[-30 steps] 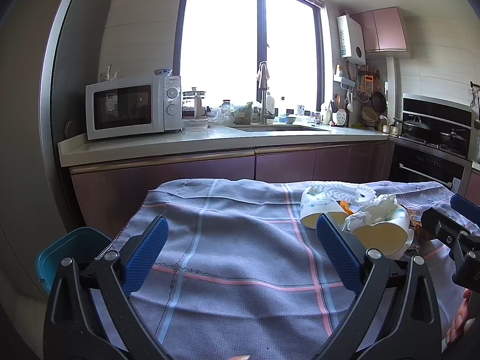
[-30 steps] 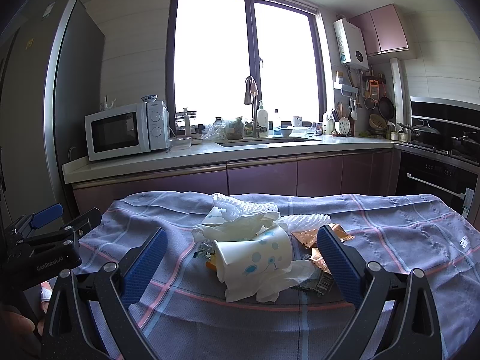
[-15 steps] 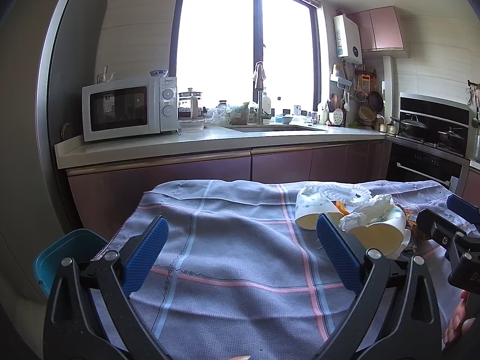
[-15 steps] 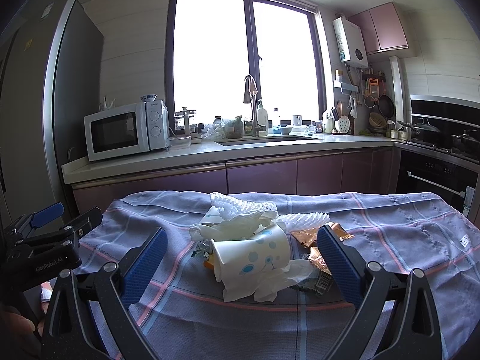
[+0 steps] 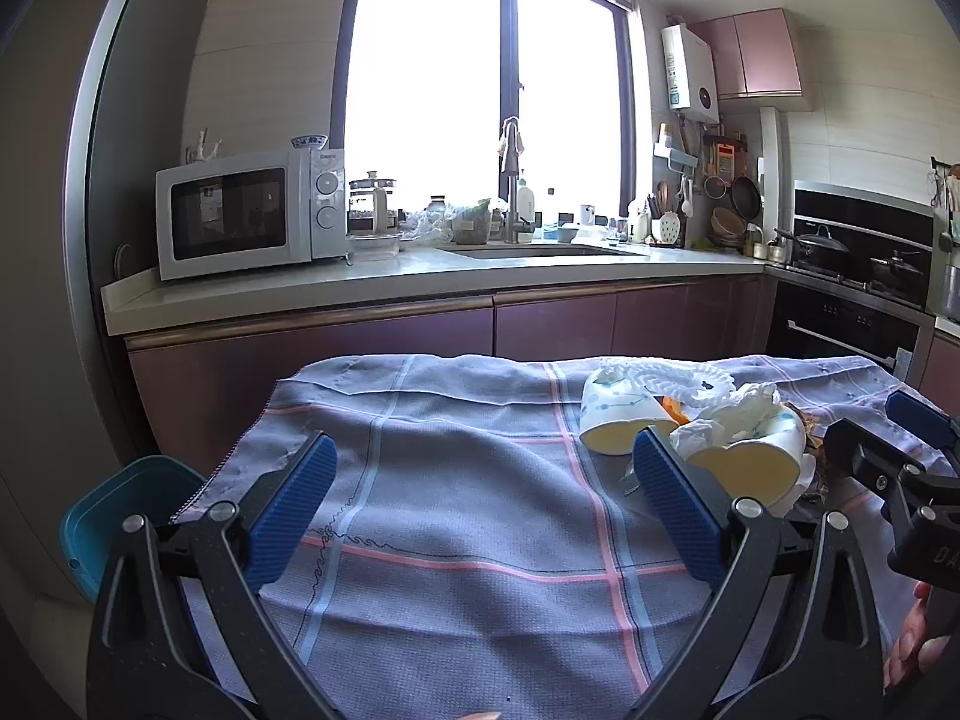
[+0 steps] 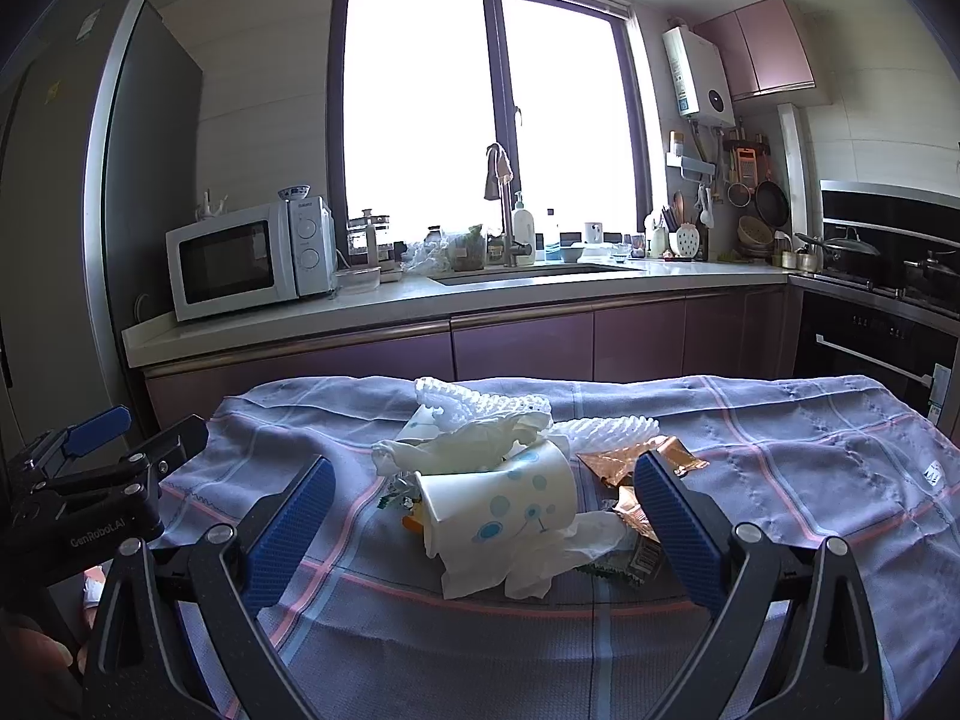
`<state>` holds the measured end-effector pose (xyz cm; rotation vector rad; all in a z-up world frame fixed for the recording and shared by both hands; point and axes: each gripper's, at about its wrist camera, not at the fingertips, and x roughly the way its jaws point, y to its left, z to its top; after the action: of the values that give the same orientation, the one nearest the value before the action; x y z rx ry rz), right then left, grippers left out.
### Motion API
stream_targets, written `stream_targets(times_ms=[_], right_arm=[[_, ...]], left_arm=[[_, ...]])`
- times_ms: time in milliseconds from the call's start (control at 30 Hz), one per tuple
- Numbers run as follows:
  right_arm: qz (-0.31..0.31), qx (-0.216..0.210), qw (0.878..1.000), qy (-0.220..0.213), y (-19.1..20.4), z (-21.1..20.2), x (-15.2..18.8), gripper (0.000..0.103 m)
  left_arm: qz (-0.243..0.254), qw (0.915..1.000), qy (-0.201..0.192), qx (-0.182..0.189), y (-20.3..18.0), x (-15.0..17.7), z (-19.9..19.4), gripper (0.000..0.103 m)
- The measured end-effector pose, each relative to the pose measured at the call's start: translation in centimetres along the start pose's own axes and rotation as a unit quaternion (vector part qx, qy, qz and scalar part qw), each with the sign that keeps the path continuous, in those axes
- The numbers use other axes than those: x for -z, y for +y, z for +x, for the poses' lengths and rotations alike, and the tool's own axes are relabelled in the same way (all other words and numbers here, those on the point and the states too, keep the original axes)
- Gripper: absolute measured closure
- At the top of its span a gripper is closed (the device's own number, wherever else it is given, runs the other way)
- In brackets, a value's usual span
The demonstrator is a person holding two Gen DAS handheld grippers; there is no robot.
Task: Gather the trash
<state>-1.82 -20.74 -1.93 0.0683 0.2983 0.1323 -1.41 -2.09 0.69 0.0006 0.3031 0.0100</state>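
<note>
Right tongs [image 6: 480,528] spread wide, empty, low over the table's near edge. Just beyond them, mid-table on the plaid cloth [image 6: 780,468]: trash pile, tipped paper cup [image 6: 510,498], crumpled tissue [image 6: 462,453], white foam netting [image 6: 480,405], copper wrapper [image 6: 624,456]. Left tongs [image 5: 480,516] spread, empty, over bare cloth toward the left edge. Teal bin [image 5: 114,510] beside the table's left edge.

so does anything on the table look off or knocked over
Yes. Two paper cups lie tipped on their sides on the checked tablecloth: the dotted paper cup and a second cup behind it. Crumpled tissue, white foam netting and copper foil wrappers are heaped around them. Both claws are open and empty.
</note>
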Motion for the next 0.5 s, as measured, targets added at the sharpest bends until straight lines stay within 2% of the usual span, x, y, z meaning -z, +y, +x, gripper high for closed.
stream_targets(times_ms=[500], right_arm=[[0.006, -0.001, 1.000, 0.016, -1.1, 0.6, 0.3, 0.007]], left_arm=[[0.007, 0.9997, 0.016, 0.017, -1.1, 0.1, 1.0, 0.006]])
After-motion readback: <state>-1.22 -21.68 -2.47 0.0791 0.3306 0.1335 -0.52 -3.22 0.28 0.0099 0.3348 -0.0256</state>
